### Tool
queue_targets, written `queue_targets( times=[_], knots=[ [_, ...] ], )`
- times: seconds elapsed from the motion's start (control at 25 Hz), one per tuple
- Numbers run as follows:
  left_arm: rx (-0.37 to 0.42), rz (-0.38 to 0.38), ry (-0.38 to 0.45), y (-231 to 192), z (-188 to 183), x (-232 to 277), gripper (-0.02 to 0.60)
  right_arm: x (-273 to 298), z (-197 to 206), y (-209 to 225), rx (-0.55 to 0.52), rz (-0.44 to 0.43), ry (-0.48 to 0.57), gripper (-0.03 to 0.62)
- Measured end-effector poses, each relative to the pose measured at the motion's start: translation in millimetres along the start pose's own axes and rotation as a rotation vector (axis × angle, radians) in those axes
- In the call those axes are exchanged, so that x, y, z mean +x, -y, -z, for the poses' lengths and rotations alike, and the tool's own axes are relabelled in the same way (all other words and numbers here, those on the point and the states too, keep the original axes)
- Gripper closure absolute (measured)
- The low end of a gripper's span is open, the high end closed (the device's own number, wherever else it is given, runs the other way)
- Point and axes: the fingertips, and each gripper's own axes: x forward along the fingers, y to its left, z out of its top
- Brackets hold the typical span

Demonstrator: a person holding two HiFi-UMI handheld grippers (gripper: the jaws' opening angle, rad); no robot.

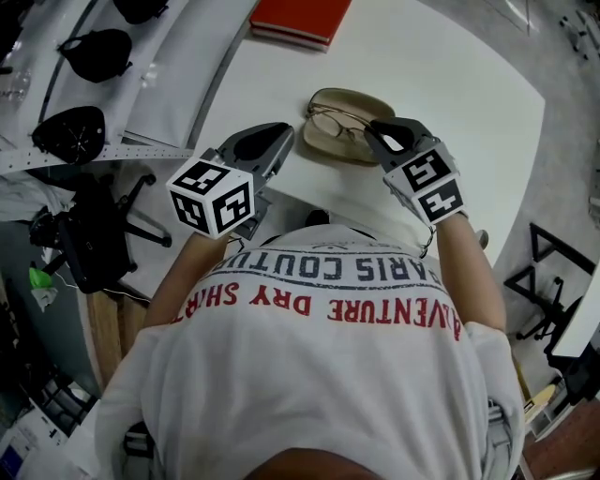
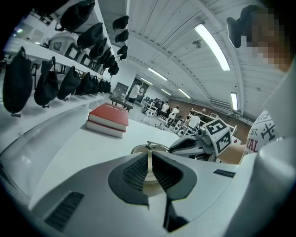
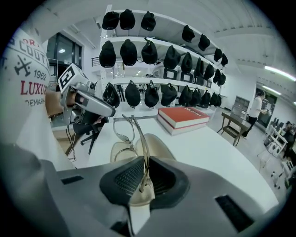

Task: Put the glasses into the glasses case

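An open beige glasses case [image 1: 349,105] lies on the white table [image 1: 450,84], just beyond both grippers. Thin-framed glasses [image 1: 330,120] hang over the case, lenses to the left. My right gripper [image 1: 377,134] is shut on one temple arm of the glasses [image 3: 124,132], which runs between the ribbed pads [image 3: 132,173] in the right gripper view, with the case [image 3: 157,146] below. My left gripper [image 1: 279,139] hovers by the case's left end, jaws shut and holding nothing. In the left gripper view the case [image 2: 138,149] shows just past the left gripper [image 2: 149,159], with the right gripper [image 2: 185,144] beyond.
A red book [image 1: 300,21] lies at the table's far side. Shelves with black caps [image 1: 80,131] run along the left, and a black office chair [image 1: 94,234] stands by the table's near-left edge. The person's torso in a white shirt [image 1: 319,356] presses against the near edge.
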Motion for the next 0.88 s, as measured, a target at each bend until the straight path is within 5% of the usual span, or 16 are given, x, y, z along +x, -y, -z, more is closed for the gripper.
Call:
queue_targets(
  times=[0.88],
  knots=[
    [-0.023, 0.005, -0.005, -17, 10, 18, 0.534, 38, 51, -2, -0.124, -0.018, -0.181, 0.548]
  ],
)
